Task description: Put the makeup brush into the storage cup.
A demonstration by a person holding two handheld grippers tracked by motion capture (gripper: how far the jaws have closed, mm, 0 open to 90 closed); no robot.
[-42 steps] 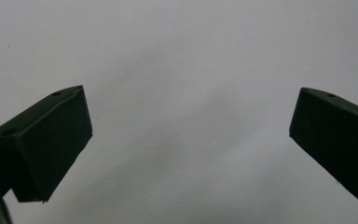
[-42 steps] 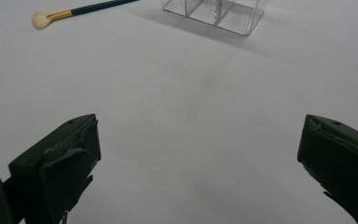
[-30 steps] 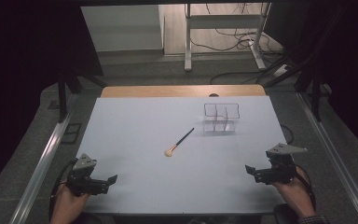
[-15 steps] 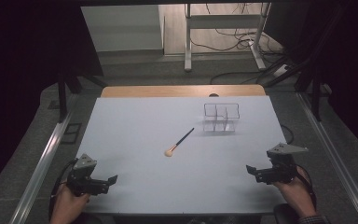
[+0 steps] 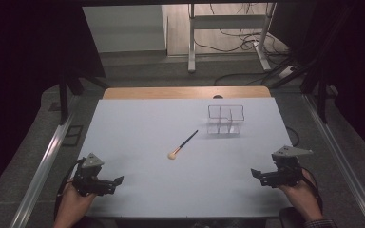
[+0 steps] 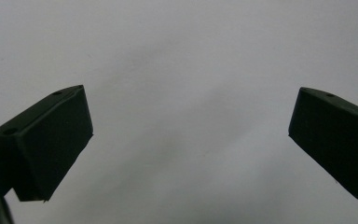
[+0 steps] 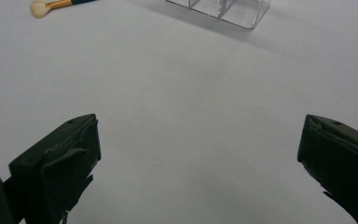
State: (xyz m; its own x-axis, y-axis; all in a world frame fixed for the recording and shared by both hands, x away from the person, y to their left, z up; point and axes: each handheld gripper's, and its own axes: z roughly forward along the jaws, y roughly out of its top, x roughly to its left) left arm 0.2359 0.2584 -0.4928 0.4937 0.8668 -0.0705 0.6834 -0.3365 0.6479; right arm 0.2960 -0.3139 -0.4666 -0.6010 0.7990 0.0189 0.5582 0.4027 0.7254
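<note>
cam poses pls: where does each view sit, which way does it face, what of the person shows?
High view: above the person's side, facing forward and down on the white table; hands, left gripper, right gripper show.
Left gripper view: rides the left gripper, faces bare tabletop; own jaws apart.
Right gripper view: rides the right gripper, faces the black-handled makeup brush and clear plastic organizer; own jaws apart.
Shared with high view: brush, organizer.
</note>
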